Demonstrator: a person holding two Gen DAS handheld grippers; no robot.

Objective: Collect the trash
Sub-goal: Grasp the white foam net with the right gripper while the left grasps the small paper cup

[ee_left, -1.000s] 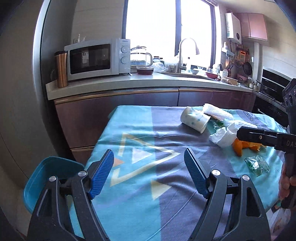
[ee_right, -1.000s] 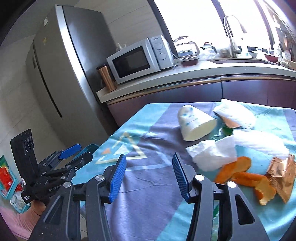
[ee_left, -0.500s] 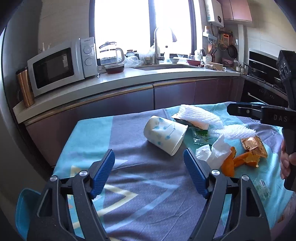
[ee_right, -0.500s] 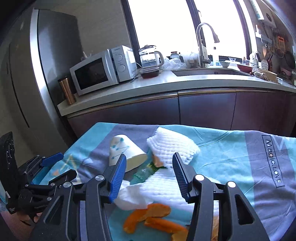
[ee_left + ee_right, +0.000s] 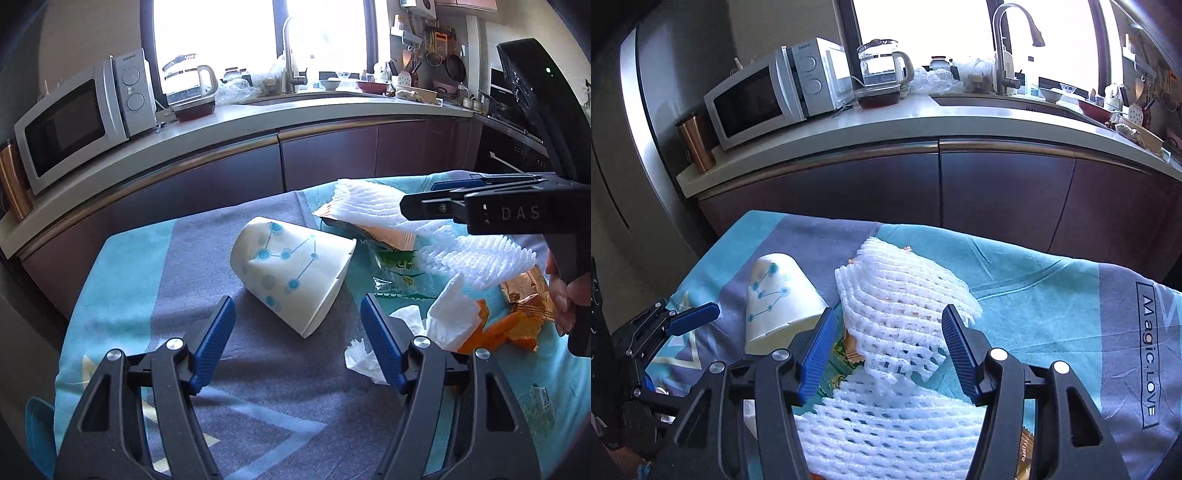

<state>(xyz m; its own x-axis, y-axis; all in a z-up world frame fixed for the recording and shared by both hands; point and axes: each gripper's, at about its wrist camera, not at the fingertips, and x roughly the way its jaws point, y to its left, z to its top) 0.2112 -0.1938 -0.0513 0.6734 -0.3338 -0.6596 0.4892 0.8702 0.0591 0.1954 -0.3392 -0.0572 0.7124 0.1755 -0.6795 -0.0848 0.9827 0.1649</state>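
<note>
The trash lies heaped on the far right part of the tabletop, which is covered with a teal and grey cloth. A paper cup lies on its side at the left edge of the heap, its mouth toward the near right. Just beside it are two pieces of white foam net, one lying partly over a copper-coloured wrapper; a green-printed clear wrapper, crumpled tissue and orange peel lie nearer.

The left gripper is lined up on the cup, which sits just ahead of its fingertips and between their lines. Its jaws have just been closing a little but stand well apart, with nothing pressed between them. The right gripper hangs over the far foam net; its jaws have just been opening and are about half open, holding nothing. Whether its tips already touch the net I cannot tell from this angle.

The step in hand looks like the approach: each gripper picking its first piece. Next, the left needs to go forward and down until the cup's wall is between the pads, then close gently, since thin paper will likely crush or roll away. The right should sink into the net and pinch it. A blue bin shows at the tabletop's near left corner, probably where the pieces belong.
</note>
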